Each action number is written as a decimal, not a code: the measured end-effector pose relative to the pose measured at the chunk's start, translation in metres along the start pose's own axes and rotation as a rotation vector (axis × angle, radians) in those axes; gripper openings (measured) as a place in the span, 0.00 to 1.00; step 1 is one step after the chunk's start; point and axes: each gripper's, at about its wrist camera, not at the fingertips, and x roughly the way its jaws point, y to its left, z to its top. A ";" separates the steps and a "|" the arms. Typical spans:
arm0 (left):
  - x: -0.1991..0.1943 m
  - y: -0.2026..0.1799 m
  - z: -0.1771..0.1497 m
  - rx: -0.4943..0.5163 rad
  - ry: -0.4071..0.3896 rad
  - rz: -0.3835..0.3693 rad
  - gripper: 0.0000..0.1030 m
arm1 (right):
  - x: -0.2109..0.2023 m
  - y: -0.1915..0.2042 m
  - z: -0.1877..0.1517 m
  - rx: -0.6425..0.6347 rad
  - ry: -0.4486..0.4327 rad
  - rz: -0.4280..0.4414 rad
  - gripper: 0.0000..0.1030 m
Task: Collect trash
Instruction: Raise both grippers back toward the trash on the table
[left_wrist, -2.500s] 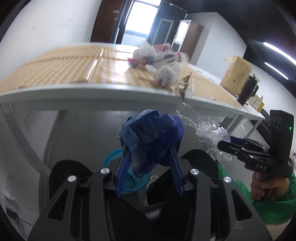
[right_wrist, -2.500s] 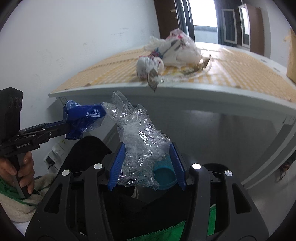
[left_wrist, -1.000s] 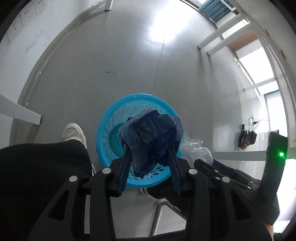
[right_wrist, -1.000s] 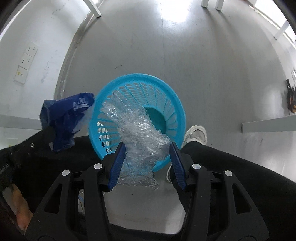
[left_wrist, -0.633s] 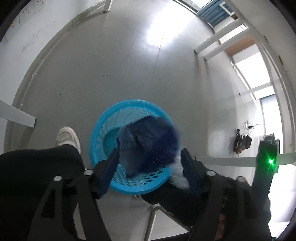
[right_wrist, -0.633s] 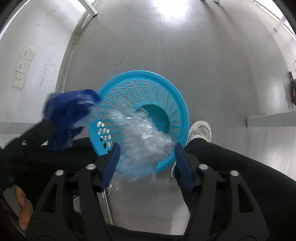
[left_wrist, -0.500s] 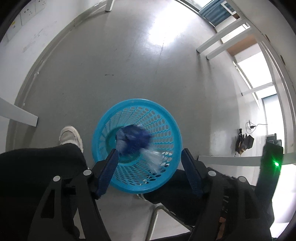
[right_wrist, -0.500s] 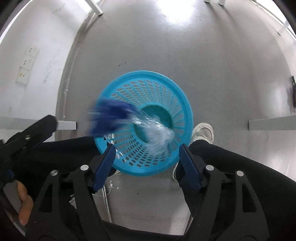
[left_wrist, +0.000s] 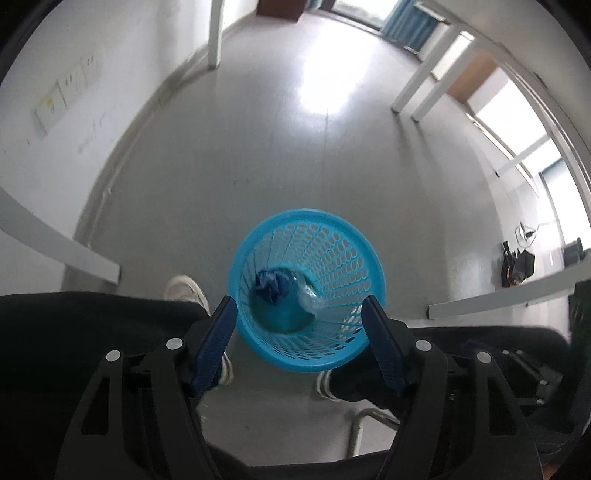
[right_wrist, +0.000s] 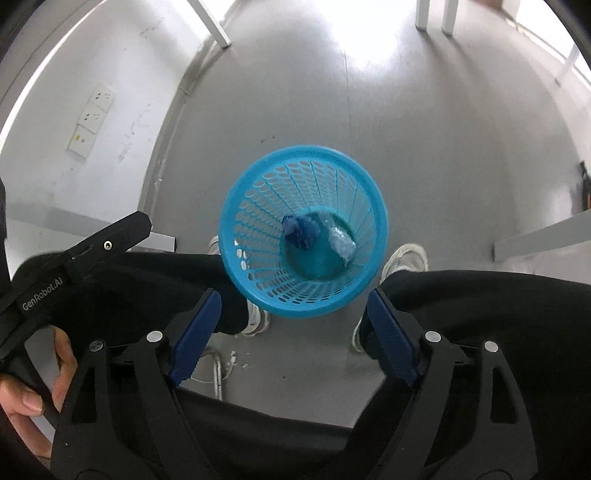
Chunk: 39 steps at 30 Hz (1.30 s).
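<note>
A blue plastic waste basket (left_wrist: 354, 236) stands on the grey floor below both grippers; it also shows in the right wrist view (right_wrist: 258, 184). At its bottom lie a crumpled dark blue wrapper (left_wrist: 272, 285) (right_wrist: 300, 229) and a crumpled clear plastic wrapper (left_wrist: 309, 298) (right_wrist: 340, 242). My left gripper (left_wrist: 300, 308) is open and empty above the basket. My right gripper (right_wrist: 293, 300) is open and empty above the basket. The left gripper's body (right_wrist: 74, 254) shows at the left of the right wrist view.
The person's dark trousers (right_wrist: 480, 295) and white shoes (right_wrist: 404, 260) flank the basket. White table legs (left_wrist: 214, 33) and a white beam (left_wrist: 498, 301) stand around. Wall sockets (right_wrist: 92, 118) are on the left wall. A chair frame (left_wrist: 358, 428) is below.
Both grippers opened over the basket. The blue wrapper and the clear plastic dropped out and now lie at the basket's bottom. The views have tilted up slightly.
</note>
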 end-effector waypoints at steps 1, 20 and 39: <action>-0.007 -0.002 -0.002 0.014 -0.018 -0.001 0.68 | -0.006 0.000 -0.003 -0.006 -0.012 0.003 0.78; -0.155 -0.017 -0.052 0.142 -0.288 -0.031 0.74 | -0.157 0.016 -0.067 -0.176 -0.394 -0.033 0.86; -0.267 -0.035 -0.066 0.259 -0.489 -0.079 0.94 | -0.279 0.046 -0.094 -0.298 -0.708 0.002 0.91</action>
